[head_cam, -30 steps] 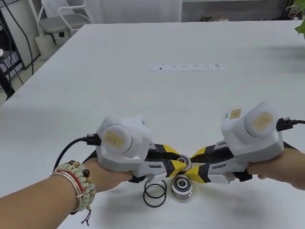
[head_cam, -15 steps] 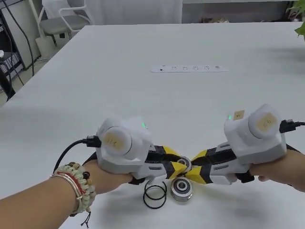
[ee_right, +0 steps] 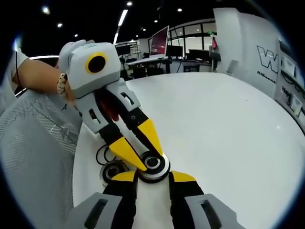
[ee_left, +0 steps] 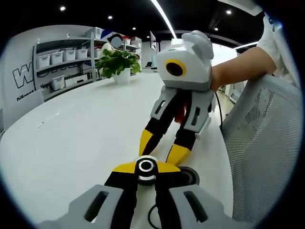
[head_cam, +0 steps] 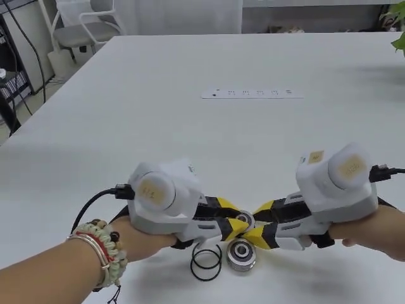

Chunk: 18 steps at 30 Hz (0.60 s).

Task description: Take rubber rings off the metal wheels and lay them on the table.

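A small metal wheel [head_cam: 244, 220] with a black rubber ring round its rim hangs just above the white table [head_cam: 190, 126], held between both grippers. My left gripper [head_cam: 235, 223] is shut on the wheel [ee_left: 146, 167] from the left. My right gripper [head_cam: 253, 227] meets it from the right, its yellow tips pressed on either side of the ringed rim [ee_right: 153, 164]. A second wheel [head_cam: 242, 253] lies flat on the table right below. Two loose black rubber rings [head_cam: 206, 261] lie overlapping to its left.
A white power strip [head_cam: 252, 94] lies flat in the middle of the table, far beyond the grippers. A chair [head_cam: 82, 25] stands past the far left corner, and plant leaves [head_cam: 400, 39] show at the right edge. A black cable [head_cam: 95, 199] trails from the left gripper.
Both grippers stay joined at the wheel. The picture has shifted slightly, and the wheel and rings on the table lie where they were.
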Each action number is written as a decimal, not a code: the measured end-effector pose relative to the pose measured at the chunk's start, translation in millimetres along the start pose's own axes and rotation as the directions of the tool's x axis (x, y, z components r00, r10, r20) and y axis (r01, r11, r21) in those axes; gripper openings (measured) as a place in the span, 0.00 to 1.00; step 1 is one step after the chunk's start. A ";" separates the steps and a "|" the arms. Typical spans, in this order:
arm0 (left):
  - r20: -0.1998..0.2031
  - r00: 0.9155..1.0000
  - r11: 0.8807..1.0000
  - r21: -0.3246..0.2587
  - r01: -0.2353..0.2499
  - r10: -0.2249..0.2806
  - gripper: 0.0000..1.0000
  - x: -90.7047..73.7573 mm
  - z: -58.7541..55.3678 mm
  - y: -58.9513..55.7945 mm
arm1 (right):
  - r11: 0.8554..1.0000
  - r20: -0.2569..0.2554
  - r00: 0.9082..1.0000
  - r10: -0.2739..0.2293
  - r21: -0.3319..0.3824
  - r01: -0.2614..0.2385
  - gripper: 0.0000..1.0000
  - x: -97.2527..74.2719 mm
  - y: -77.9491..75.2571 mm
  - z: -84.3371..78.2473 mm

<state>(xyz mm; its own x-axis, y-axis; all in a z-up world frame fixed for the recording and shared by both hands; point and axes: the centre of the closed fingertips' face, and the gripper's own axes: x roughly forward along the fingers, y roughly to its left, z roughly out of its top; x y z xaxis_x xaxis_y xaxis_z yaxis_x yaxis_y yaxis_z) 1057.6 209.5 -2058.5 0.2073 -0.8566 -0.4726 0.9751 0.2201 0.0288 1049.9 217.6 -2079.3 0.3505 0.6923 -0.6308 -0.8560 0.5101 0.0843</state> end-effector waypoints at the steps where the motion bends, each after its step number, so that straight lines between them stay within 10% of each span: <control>1: 0.000 1.000 1.000 0.000 0.000 0.000 0.08 0.0 -0.1 0.0 | 1.000 0.005 1.000 -0.005 -0.005 0.005 0.24 0.4 -0.4 1.1; 18: 0.001 1.000 1.000 -0.003 0.001 -0.001 0.08 -0.3 -0.2 0.2 | 0.999 -0.029 0.999 0.027 0.025 -0.026 0.15 -8.0 -1.6 -5.4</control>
<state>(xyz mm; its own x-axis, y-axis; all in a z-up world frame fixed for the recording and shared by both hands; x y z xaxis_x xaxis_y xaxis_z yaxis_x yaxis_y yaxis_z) 1057.7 209.9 -2058.6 0.2066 -0.8573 -0.4716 0.9750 0.2210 0.0254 1046.5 208.5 -2078.5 0.3159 0.6909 -0.6503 -0.8552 0.5042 0.1202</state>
